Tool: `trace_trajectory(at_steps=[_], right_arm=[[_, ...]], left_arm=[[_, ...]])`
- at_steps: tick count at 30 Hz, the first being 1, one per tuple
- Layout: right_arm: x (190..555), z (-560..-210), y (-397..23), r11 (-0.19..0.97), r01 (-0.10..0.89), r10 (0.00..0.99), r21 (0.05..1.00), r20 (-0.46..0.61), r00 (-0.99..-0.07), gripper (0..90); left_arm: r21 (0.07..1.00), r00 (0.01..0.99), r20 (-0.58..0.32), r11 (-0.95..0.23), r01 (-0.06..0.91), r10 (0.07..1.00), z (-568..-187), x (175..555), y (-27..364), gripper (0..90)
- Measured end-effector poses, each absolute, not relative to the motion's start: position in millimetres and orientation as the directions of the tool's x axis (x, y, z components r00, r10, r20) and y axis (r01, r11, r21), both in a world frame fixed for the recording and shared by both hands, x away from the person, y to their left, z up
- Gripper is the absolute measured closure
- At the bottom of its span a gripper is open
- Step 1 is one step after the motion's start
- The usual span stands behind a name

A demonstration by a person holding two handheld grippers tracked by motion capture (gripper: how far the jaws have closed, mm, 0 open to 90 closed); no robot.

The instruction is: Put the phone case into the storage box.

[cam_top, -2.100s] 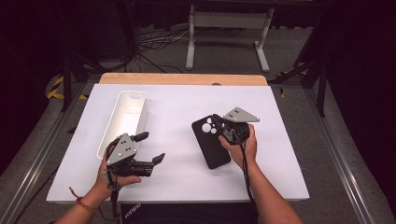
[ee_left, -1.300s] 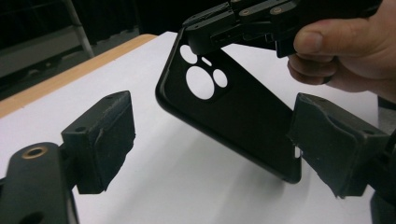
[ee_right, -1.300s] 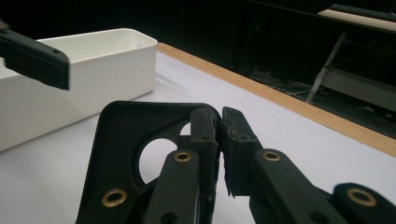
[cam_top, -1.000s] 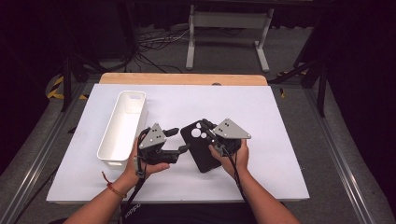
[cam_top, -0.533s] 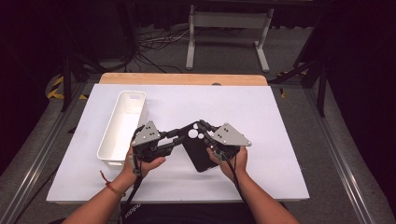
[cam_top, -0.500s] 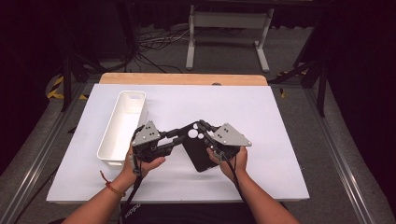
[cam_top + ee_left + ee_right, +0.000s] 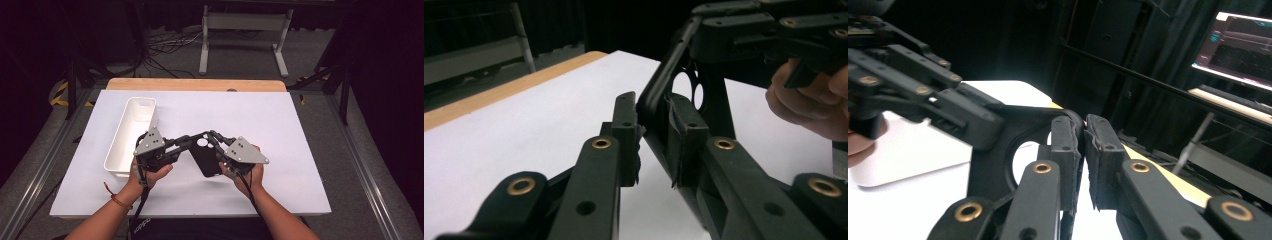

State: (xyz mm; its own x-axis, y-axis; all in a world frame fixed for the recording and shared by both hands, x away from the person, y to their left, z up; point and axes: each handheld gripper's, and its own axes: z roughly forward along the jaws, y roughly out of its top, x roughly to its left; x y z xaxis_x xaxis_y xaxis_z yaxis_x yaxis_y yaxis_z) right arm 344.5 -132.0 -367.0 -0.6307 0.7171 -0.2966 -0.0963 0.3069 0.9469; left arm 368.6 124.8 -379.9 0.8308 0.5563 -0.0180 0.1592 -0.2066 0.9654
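High view is showing me both grippers meeting over the middle of the white table [image 7: 300, 130], nearer its front edge than its back one. I am holding a black phone case [image 7: 206, 159] between them, lifted off the surface and tilted. My left gripper [image 7: 192, 141] is coming in from the left and its jaws have just been closing; in the left gripper view they are clamping the thin edge of the phone case [image 7: 664, 85], with a pad [image 7: 684, 131] pressing on either side, close to the round camera cut-outs. My right gripper [image 7: 214, 136] is reaching in from the right, and in the right gripper view its jaws are pinching the case's rim [image 7: 1068, 116], pads nearly touching each other across the thin wall. I am seeing the left hand [image 7: 150, 172] and right hand [image 7: 245, 172] wrapped around the gripper bodies. A white bin [image 7: 131, 137] is lying along the table's left side, just beside the left gripper, its long axis running toward the back edge.
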Motion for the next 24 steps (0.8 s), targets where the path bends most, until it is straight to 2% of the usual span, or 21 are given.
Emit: trace_trajectory(at_steps=[5, 24], right_arm=[[343.9, -366.6, -132.1, 0.300, -0.100, 0.702, 0.949, -0.291, -0.651, 83.6], [341.4, -363.4, -131.9, 0.276, -0.111, 0.667, 0.955, -0.273, -0.693, 82.2]], left_arm=[[0.970, 0.834, -0.023, -0.189, 0.152, 0.551, -379.2, 368.3, 128.5, 79.5], [0.969, 0.819, 0.091, -0.240, 0.059, 0.567, -366.8, 358.9, 135.7, 80.7]])
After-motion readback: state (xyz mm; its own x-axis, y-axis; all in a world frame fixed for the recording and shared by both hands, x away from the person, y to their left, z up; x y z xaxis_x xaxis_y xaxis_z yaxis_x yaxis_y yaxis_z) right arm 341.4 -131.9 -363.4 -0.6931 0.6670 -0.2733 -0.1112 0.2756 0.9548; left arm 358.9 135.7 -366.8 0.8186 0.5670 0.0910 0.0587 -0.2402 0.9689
